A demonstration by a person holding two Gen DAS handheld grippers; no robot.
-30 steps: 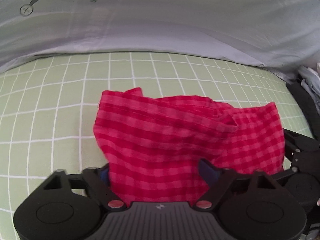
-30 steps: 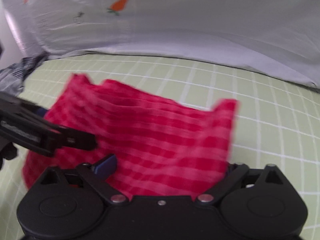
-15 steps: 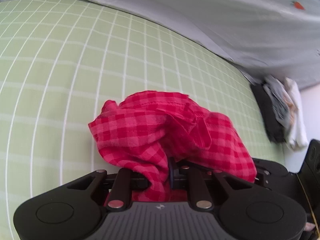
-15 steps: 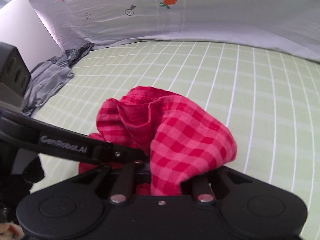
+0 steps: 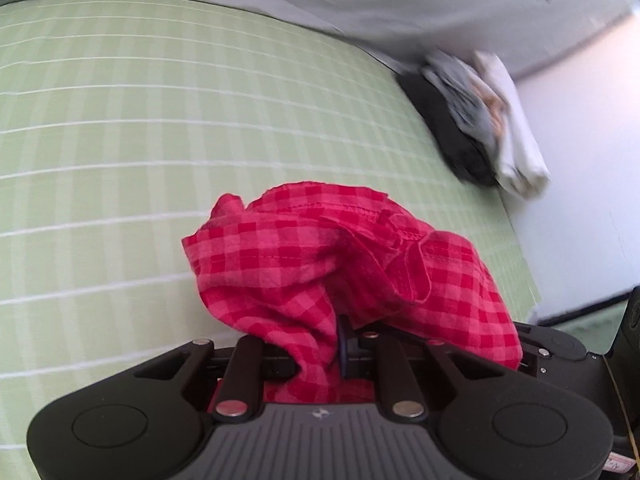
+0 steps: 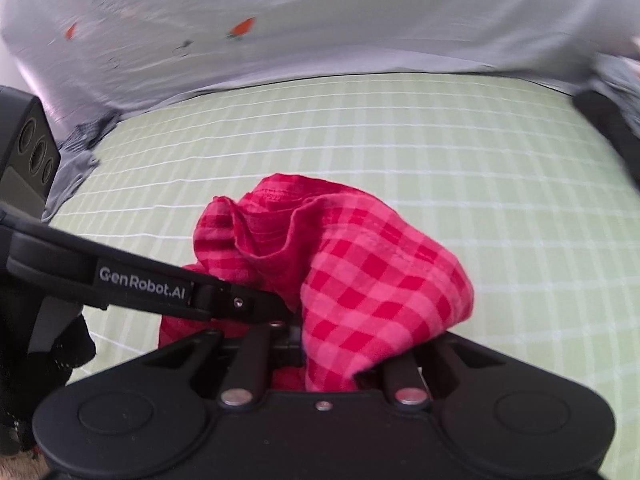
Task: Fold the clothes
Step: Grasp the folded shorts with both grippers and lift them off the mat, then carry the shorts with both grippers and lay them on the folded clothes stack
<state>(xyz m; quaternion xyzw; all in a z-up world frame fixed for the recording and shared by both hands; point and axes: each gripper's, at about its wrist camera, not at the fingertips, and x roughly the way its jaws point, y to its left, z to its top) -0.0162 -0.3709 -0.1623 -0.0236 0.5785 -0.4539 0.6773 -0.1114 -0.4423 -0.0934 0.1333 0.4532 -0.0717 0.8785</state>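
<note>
Red checked garment (image 5: 352,264) bunched, clamped in both claws, left (image 5: 340,344), right (image 6: 320,350), above green grid sheet (image 5: 120,140); grey quilt (image 6: 320,20) behind.

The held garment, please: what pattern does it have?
Red and pink gingham check, clearest in the right wrist view.

Green grid-checked bedsheet (image 5: 120,120), pale grey carrot-print quilt (image 6: 320,20), white wall (image 5: 580,160)
</note>
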